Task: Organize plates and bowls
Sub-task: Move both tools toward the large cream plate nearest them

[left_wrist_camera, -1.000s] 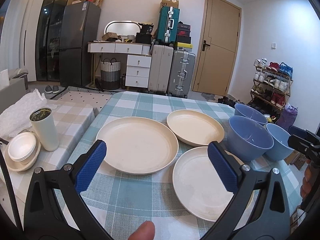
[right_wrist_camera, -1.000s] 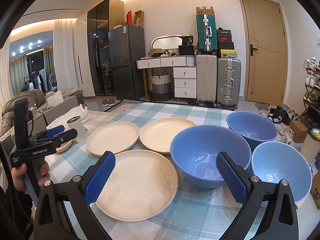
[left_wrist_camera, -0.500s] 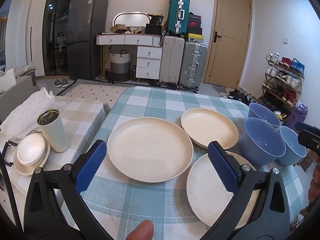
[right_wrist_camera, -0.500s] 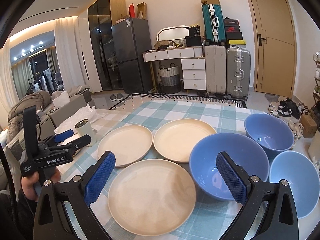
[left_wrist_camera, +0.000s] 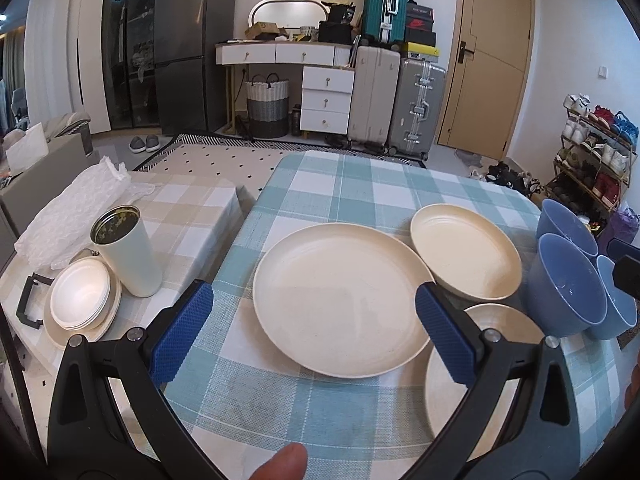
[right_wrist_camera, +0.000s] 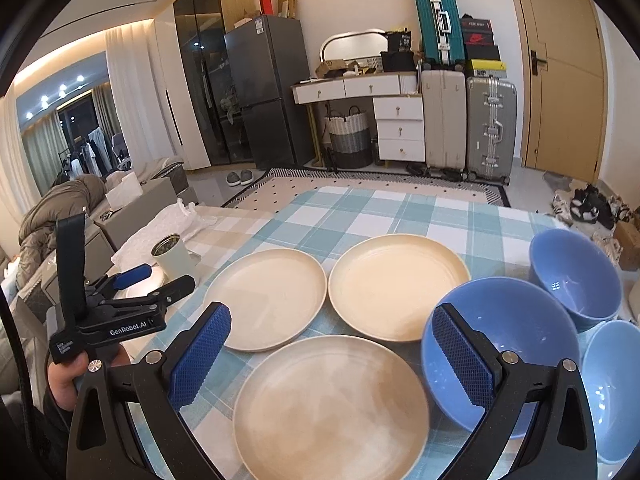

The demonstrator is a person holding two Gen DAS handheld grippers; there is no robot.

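Cream round plates (right_wrist_camera: 332, 404) and blue bowls (right_wrist_camera: 500, 348) lie unstacked on the checked bench (right_wrist_camera: 360, 208); both hand-held grippers, left (left_wrist_camera: 312, 336) and right (right_wrist_camera: 332, 356), gape empty at six o'clock.

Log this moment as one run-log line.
left gripper: open, over plate | right gripper: open, holding nothing | plates: three, unstacked | bowls: three, unstacked | table

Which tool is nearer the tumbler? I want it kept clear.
Left. The left tool sits right beside the tumbler at the table's left edge; the right tool hovers over the near plate, further off.
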